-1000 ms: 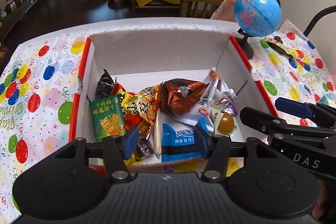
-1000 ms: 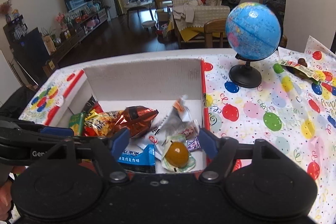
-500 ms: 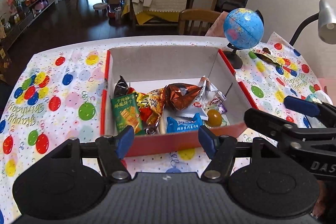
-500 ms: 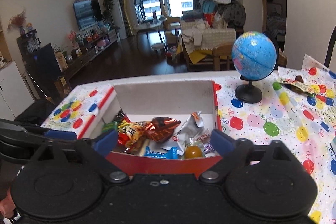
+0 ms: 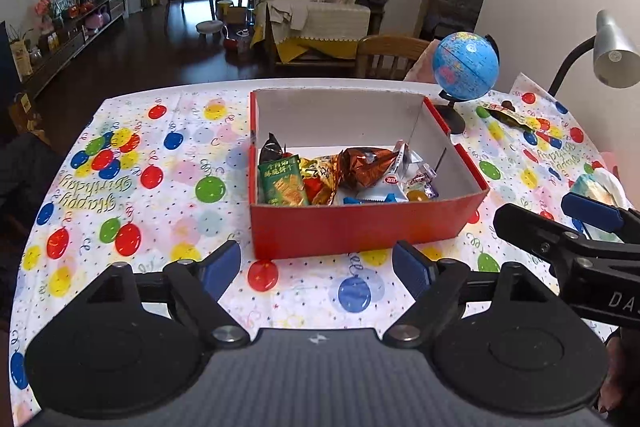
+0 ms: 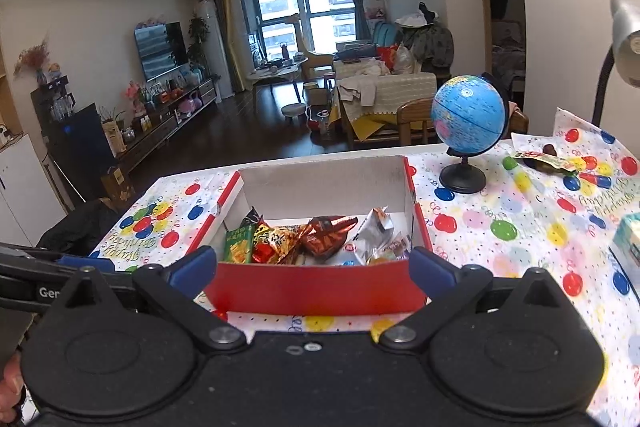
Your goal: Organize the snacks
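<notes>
A red open box (image 5: 360, 227) (image 6: 316, 293) stands on the balloon tablecloth and holds several snack packs: a green cracker pack (image 5: 280, 183), a gold and red pack (image 5: 320, 179), a brown foil pack (image 5: 368, 165), white and blue packs. My left gripper (image 5: 318, 267) is open and empty, in front of the box and clear of it. My right gripper (image 6: 312, 269) is open and empty, also in front of the box. It shows at the right of the left wrist view (image 5: 560, 227). One snack pack (image 5: 508, 115) (image 6: 540, 161) lies on the cloth to the right of the globe.
A blue globe (image 5: 466, 65) (image 6: 468, 115) on a black stand stands right of the box. A desk lamp (image 5: 612, 55) rises at the far right. A white and teal pack (image 5: 596, 187) lies at the right edge. A wooden chair (image 5: 388, 55) stands behind the table.
Both grippers have pulled back and up from over the box, and both have opened wider. The box and its snacks have not moved.
</notes>
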### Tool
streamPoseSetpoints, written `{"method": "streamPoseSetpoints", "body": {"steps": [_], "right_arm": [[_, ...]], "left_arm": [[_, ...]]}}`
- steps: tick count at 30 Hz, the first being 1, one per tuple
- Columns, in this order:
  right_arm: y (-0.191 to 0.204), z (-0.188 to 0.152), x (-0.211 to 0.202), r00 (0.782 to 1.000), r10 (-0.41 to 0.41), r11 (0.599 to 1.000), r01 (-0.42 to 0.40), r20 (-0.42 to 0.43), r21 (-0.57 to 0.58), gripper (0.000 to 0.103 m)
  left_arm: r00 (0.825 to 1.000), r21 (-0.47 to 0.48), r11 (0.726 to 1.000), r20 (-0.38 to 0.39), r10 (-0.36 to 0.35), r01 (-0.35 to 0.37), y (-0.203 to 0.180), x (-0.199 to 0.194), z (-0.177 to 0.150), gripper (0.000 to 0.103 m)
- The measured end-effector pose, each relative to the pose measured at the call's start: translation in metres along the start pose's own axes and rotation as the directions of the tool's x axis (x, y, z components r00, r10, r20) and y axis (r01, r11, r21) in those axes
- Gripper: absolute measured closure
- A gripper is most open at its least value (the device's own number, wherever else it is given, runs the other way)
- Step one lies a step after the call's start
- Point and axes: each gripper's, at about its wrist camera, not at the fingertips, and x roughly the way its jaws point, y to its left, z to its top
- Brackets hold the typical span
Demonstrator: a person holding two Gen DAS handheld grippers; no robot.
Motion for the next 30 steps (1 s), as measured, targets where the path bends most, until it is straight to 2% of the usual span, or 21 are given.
{"method": "streamPoseSetpoints", "body": {"steps": [5, 8, 19, 30], "right_arm": [[0.006, -0.007, -0.018, 1.000, 0.005, 1.000, -0.006, 0.016, 0.026, 0.000], [0.014, -0.013, -0.032, 1.000, 0.008, 0.999, -0.008, 0.022, 0.034, 0.000], [0.033, -0.026, -0.059, 1.000, 0.022, 0.997, -0.023, 0.019, 0.075, 0.000], [0.041, -0.021, -0.072, 0.999, 0.008, 0.997, -0.011, 0.043, 0.081, 0.000]], "left_arm": [[0.999, -0.002, 1.000, 0.021, -0.025, 0.025, 0.006, -0.023, -0.013, 0.020], [0.999, 0.009, 1.000, 0.043, 0.005, -0.006, 0.008, -0.038, -0.019, 0.020], [0.996, 0.024, 0.999, 0.087, 0.020, -0.022, 0.013, -0.075, -0.036, 0.020], [0.993, 0.038, 0.999, 0.116, 0.031, -0.036, 0.009, -0.091, -0.029, 0.020]]}}
